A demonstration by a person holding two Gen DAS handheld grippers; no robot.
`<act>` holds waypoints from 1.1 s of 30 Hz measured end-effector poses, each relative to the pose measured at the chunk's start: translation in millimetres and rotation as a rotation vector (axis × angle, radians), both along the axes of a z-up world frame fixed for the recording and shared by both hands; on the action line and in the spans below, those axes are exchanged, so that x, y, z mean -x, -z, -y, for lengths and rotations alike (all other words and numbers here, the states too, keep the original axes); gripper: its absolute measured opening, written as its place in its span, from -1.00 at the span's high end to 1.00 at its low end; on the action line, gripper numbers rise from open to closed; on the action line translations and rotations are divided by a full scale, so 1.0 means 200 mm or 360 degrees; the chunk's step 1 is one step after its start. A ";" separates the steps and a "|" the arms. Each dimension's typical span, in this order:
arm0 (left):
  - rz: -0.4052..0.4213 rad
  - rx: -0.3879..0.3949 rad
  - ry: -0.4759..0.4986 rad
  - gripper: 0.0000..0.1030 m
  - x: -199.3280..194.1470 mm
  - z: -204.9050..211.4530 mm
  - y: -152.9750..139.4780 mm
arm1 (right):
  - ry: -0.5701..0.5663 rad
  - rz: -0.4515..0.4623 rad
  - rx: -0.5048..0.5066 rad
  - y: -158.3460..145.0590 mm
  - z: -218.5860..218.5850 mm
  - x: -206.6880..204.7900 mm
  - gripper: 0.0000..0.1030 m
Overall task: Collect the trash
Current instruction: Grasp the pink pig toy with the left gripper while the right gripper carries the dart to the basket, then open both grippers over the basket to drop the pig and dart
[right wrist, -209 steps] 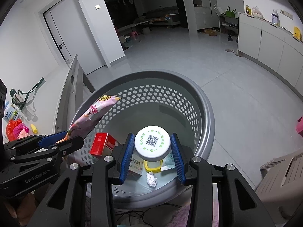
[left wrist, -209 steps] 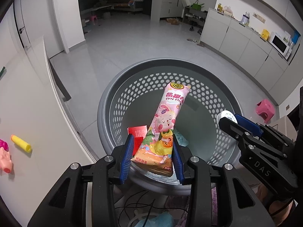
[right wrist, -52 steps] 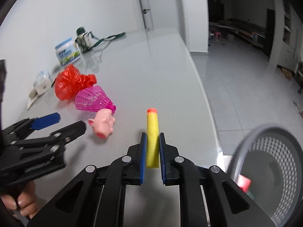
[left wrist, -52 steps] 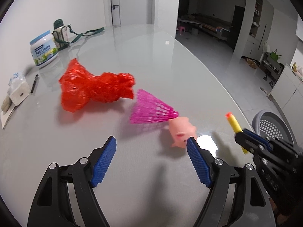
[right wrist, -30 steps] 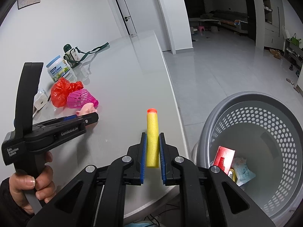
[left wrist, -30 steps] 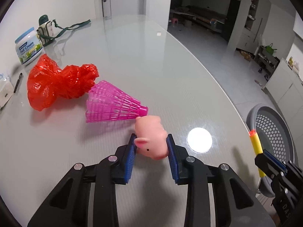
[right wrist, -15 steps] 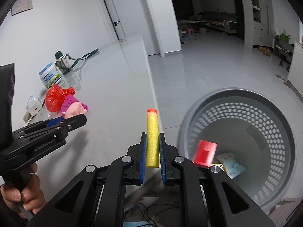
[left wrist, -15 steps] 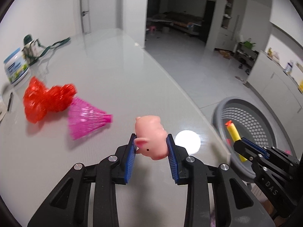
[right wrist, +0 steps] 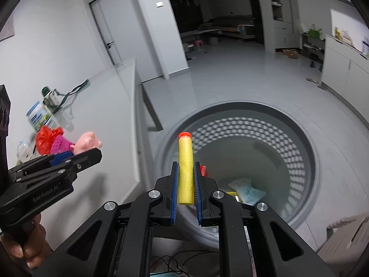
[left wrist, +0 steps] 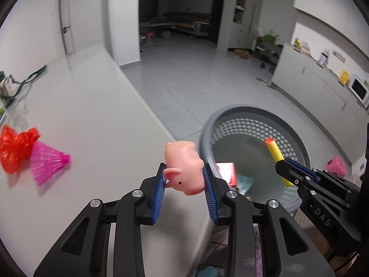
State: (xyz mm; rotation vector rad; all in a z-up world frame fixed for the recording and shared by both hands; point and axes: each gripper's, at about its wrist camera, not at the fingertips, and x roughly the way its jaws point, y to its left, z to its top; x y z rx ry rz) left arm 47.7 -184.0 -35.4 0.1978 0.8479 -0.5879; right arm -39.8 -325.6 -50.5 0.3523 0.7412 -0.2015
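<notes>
My left gripper (left wrist: 184, 173) is shut on a pink toy pig (left wrist: 183, 165), held above the white table's edge (left wrist: 129, 161), just left of the grey perforated basket (left wrist: 233, 113). From the right wrist view the same pig (right wrist: 87, 142) shows at the left. My right gripper (right wrist: 185, 170) is shut on a yellow foam dart (right wrist: 185, 168) with an orange tip, over the near rim of the basket (right wrist: 322, 210). In the left wrist view, that dart (left wrist: 276, 159) hangs over the basket. Inside lie a red box (left wrist: 226, 172) and a pale blue packet (right wrist: 245, 190).
A pink shuttlecock (left wrist: 47, 164) and a crumpled red bag (left wrist: 16, 147) lie on the table at the left. A white and blue tub (right wrist: 38, 115) and a green-strapped bottle (right wrist: 49, 97) stand further back. A hand (right wrist: 20, 249) grips the left tool. Cables lie on the floor below.
Both grippers have swung right from over the table toward the basket, carrying the pig and the dart. The dart now hangs over the basket's opening. Neither grip has changed.
</notes>
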 end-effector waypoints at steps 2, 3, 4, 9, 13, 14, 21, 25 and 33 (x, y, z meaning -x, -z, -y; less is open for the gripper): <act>-0.0003 -0.0009 0.0047 0.38 0.01 0.07 0.01 | 0.0040 -0.0004 -0.0003 0.01 0.05 0.04 0.76; -0.0008 -0.0009 0.0068 0.38 0.01 0.09 0.01 | 0.0064 -0.0007 -0.0004 0.02 0.08 0.05 0.76; -0.0013 -0.0009 0.0085 0.38 0.02 0.11 0.02 | 0.0084 -0.0010 -0.0004 0.02 0.10 0.07 0.76; -0.0052 -0.0030 0.0160 0.38 0.04 0.23 0.07 | 0.0174 -0.0051 -0.0034 0.08 0.22 0.13 0.75; -0.0080 -0.0062 0.0210 0.38 0.08 0.34 0.13 | 0.0203 -0.0077 -0.0057 0.12 0.29 0.16 0.75; -0.0086 -0.0072 0.0219 0.37 0.09 0.36 0.14 | 0.0205 -0.0084 -0.0063 0.13 0.30 0.16 0.75; -0.0127 -0.0137 0.0240 0.36 0.06 0.46 0.24 | 0.0189 -0.0130 -0.0106 0.21 0.37 0.16 0.75; -0.0146 -0.0161 0.0244 0.36 0.05 0.48 0.26 | 0.0182 -0.0153 -0.0129 0.24 0.39 0.15 0.75; -0.0174 -0.0167 0.0227 0.31 0.03 0.49 0.27 | 0.0198 -0.0138 -0.0133 0.25 0.39 0.16 0.52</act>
